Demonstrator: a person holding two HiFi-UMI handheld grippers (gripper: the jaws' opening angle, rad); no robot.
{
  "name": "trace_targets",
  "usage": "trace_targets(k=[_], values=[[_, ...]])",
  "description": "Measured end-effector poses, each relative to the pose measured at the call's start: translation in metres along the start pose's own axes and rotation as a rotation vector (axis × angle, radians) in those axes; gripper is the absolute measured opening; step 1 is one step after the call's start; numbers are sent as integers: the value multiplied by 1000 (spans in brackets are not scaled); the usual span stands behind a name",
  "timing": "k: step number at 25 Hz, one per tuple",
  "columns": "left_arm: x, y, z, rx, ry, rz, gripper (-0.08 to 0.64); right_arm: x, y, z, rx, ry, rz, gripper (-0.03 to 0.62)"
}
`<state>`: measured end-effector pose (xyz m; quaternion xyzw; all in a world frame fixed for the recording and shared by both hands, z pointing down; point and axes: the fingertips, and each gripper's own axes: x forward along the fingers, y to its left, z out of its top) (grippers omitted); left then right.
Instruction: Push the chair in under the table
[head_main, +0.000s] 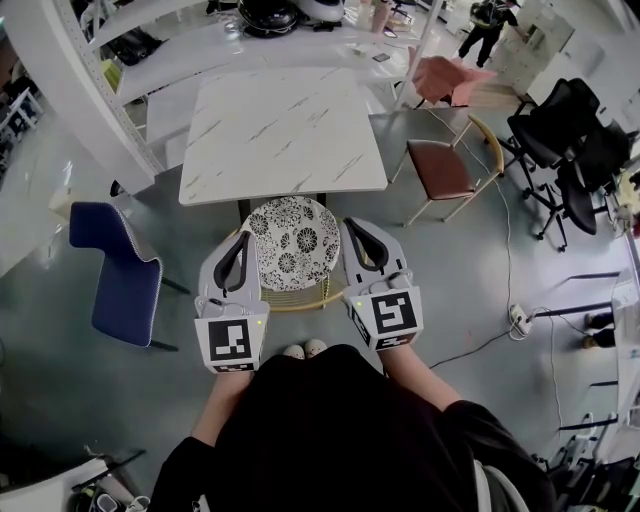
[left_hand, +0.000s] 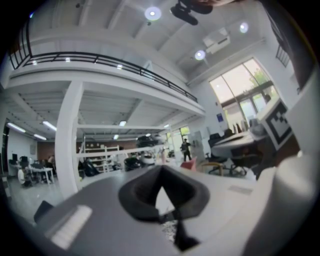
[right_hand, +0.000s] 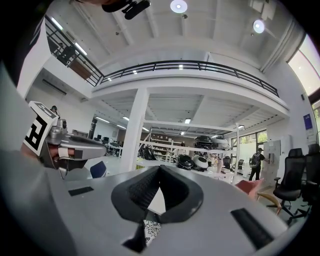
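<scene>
though shut and empty, left gripper (head_main: 240, 246) and right gripper (head_main: 359, 233) either side of the chair (head_main: 293, 241)

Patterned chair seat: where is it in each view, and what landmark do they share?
Head view: patterned chair seat, centre.
Left gripper view: a sliver, bottom centre.
Right gripper view: a sliver, bottom centre.
Shared landmark: the pink chair.

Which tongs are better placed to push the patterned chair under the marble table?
Nearly even: left tongs and right tongs, both shut, flank the chair symmetrically, facing the table. Pushing with both looks best; if only one, right, as it reaches slightly farther along the seat.
</scene>
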<state>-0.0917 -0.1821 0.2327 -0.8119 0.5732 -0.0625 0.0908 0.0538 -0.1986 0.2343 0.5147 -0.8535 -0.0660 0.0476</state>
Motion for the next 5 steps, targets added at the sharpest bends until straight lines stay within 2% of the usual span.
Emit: trace_targets(k=[5], values=[[-1, 1, 0, -11, -9, 6, 8, -2, 1, 0, -4, -6, 1, 20]])
